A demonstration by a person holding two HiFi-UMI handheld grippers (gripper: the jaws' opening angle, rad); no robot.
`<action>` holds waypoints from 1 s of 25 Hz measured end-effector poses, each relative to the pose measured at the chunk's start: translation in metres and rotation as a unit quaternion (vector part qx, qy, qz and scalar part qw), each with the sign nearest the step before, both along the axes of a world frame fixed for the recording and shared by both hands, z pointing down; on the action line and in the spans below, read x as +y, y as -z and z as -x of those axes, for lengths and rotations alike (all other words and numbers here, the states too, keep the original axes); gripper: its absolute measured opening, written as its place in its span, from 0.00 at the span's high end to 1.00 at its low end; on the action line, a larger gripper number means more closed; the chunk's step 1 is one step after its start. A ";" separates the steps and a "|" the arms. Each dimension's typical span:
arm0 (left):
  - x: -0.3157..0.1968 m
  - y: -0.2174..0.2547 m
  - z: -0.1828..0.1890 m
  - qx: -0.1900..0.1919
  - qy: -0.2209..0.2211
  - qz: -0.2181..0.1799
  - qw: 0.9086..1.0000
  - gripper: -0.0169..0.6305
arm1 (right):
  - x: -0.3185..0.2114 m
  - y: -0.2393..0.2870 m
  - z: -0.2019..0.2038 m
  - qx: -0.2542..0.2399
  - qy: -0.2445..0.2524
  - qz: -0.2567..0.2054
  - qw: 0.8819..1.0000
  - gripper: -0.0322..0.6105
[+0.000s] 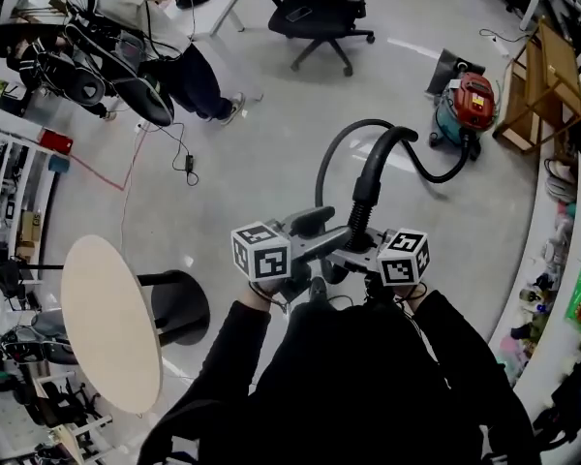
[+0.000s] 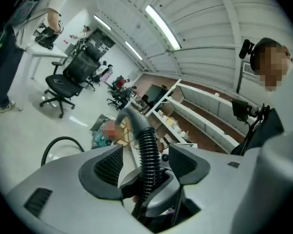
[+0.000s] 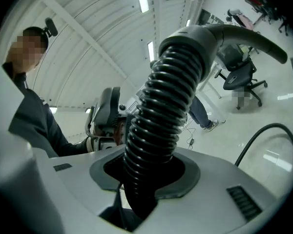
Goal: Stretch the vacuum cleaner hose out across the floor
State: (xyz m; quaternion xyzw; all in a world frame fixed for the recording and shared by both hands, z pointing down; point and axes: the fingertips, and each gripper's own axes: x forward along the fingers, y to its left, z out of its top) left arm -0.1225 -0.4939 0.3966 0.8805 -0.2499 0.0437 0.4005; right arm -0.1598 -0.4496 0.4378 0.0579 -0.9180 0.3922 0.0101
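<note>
Closest in, the right gripper (image 3: 146, 174) has its jaws clamped on the ribbed black hose (image 1: 363, 197). The left gripper (image 2: 146, 162) holds its jaws apart around the hose, not pressing. A round table (image 1: 107, 323) stands at the left and a cluttered shelf (image 1: 547, 298) runs along the right, with bare grey floor (image 1: 261, 153) between. The hose arcs up, then down to the red-and-teal vacuum cleaner (image 1: 472, 105), whose print is too small to read. An office chair (image 1: 321, 8) stands beyond.

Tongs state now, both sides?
Left tongs: open, hose between them, not gripped.
Right tongs: closed on hose.
</note>
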 end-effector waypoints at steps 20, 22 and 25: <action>0.183 -0.024 0.103 0.104 -0.165 0.018 0.981 0.51 | 0.187 -0.039 0.143 0.145 0.031 -0.033 0.988 0.71; 0.200 -0.028 0.096 0.086 -0.168 0.024 0.982 0.51 | 0.206 -0.040 0.138 0.163 0.040 -0.058 0.984 0.71; 0.227 -0.026 0.077 0.066 -0.166 0.026 0.984 0.51 | 0.236 -0.036 0.121 0.180 0.049 -0.090 0.978 0.71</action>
